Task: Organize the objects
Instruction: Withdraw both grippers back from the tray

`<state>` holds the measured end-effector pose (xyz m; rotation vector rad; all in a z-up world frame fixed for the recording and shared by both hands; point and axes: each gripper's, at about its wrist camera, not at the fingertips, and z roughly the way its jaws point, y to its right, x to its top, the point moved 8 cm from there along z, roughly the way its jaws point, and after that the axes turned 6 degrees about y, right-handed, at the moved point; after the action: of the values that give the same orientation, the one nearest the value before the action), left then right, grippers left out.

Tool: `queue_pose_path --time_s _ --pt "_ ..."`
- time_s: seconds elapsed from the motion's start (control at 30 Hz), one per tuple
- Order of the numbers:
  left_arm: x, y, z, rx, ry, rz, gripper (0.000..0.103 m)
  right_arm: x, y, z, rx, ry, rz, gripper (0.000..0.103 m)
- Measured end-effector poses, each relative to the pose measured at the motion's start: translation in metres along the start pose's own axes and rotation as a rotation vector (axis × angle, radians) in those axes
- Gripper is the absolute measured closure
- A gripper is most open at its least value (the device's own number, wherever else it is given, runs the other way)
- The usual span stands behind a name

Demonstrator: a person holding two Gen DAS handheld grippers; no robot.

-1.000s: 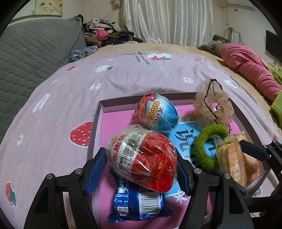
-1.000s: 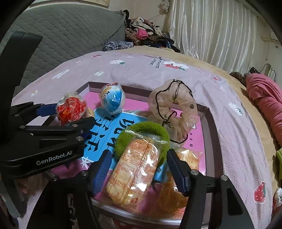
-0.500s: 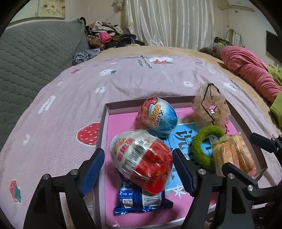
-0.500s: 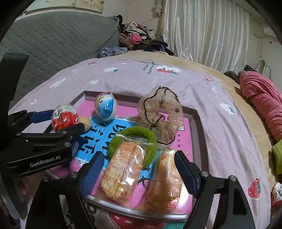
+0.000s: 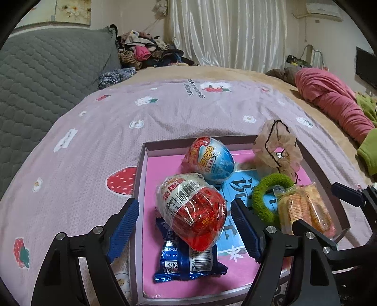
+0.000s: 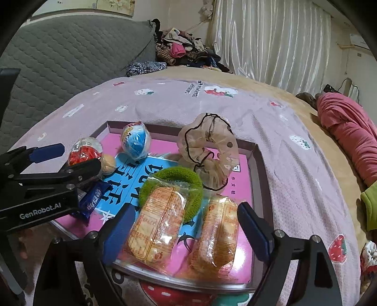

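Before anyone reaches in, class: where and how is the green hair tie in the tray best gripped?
Grip the green hair tie on its bare arc at the near-left, coming from above with one of the fingers through the hole. It lies flat as a ring; a cracker packet overlaps its near edge, and the beige scrunchie crowds its far side.

Bed with strawberry-print lilac cover (image 5: 165, 113); grey quilted headboard (image 5: 47, 77); white curtains (image 5: 231, 35); clothes pile (image 6: 186, 51); wall air-conditioner (image 5: 324, 9).
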<state>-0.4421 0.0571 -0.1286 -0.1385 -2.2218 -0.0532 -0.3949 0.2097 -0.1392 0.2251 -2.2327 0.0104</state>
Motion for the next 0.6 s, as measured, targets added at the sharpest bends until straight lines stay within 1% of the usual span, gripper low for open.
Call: queue_pose_path --time_s 0.1,0.27,0.33,0.5,0.57,0.6 --pt "0.001 0.000 -0.003 0.001 0.001 -0.004 0.018 0.001 0.001 -0.002 0.002 0.006 0.006 0.014" --pt "0.003 -0.002 -0.013 0.003 0.014 -0.021 0.018 0.004 0.003 -0.006 0.003 0.022 0.021 0.013" --pt "0.004 -0.004 -0.018 0.007 0.021 -0.022 0.017 0.005 0.005 -0.009 -0.003 0.029 0.022 0.012" --pt "0.006 -0.006 -0.030 0.011 0.028 -0.034 0.017 0.012 0.008 -0.021 -0.007 0.062 0.034 0.011" --pt "0.006 -0.005 -0.034 0.012 0.029 -0.039 0.017 0.016 0.010 -0.028 -0.013 0.080 0.036 0.007" --pt "0.007 -0.005 -0.036 0.010 0.034 -0.042 0.017 0.018 0.011 -0.031 -0.019 0.090 0.038 0.003"
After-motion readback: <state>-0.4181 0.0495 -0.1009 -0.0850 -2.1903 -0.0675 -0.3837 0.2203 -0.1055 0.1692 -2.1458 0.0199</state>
